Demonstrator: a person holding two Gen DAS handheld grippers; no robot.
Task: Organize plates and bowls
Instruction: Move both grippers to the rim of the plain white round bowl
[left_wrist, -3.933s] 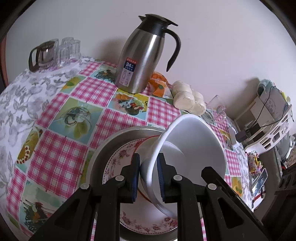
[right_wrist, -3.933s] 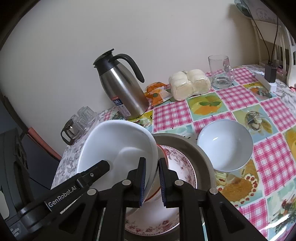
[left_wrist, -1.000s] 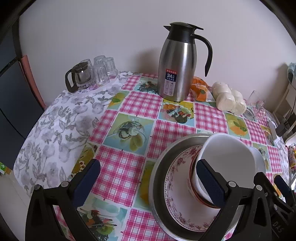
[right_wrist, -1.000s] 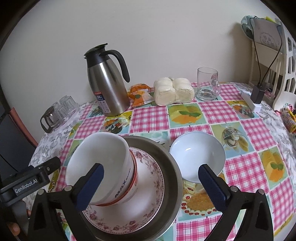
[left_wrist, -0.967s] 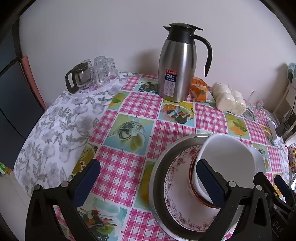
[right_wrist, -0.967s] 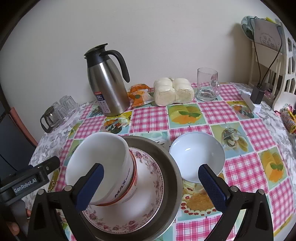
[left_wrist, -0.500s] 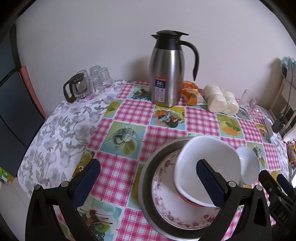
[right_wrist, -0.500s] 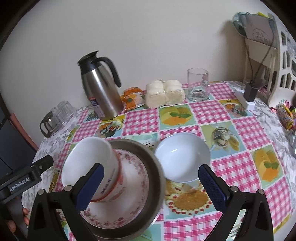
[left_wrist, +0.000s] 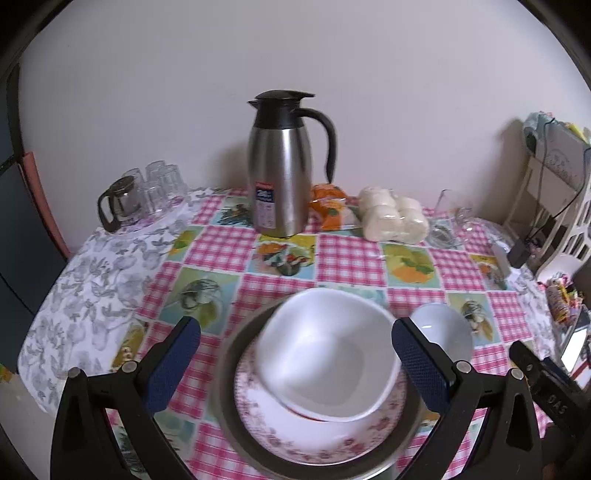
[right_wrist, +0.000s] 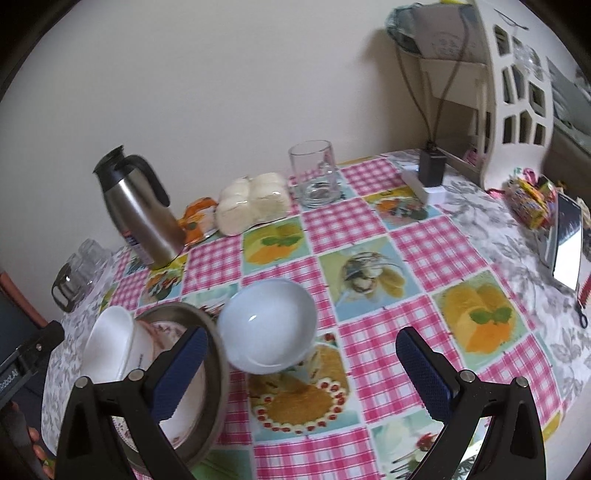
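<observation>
A large white bowl (left_wrist: 325, 350) with a red base band rests on a floral plate (left_wrist: 317, 432) inside a grey metal pan (left_wrist: 236, 354). It also shows at the left of the right wrist view (right_wrist: 110, 339). A small white bowl (right_wrist: 267, 325) stands on the tablecloth just right of the pan; it also shows in the left wrist view (left_wrist: 441, 328). My left gripper (left_wrist: 295, 363) is open above the large bowl, holding nothing. My right gripper (right_wrist: 301, 369) is open and empty just in front of the small bowl.
A steel thermos jug (left_wrist: 282, 166), an orange packet (left_wrist: 328, 206), wrapped white buns (left_wrist: 391, 218) and a glass mug (right_wrist: 316, 173) stand along the back. Glass cups and a small pot (left_wrist: 136, 195) sit back left. A charger (right_wrist: 430, 170), sweets and a phone (right_wrist: 565, 243) lie at right.
Both grippers have let go of the large white bowl and opened wide. The bowl now sits on the floral plate. The right gripper has swung right, towards the small bowl.
</observation>
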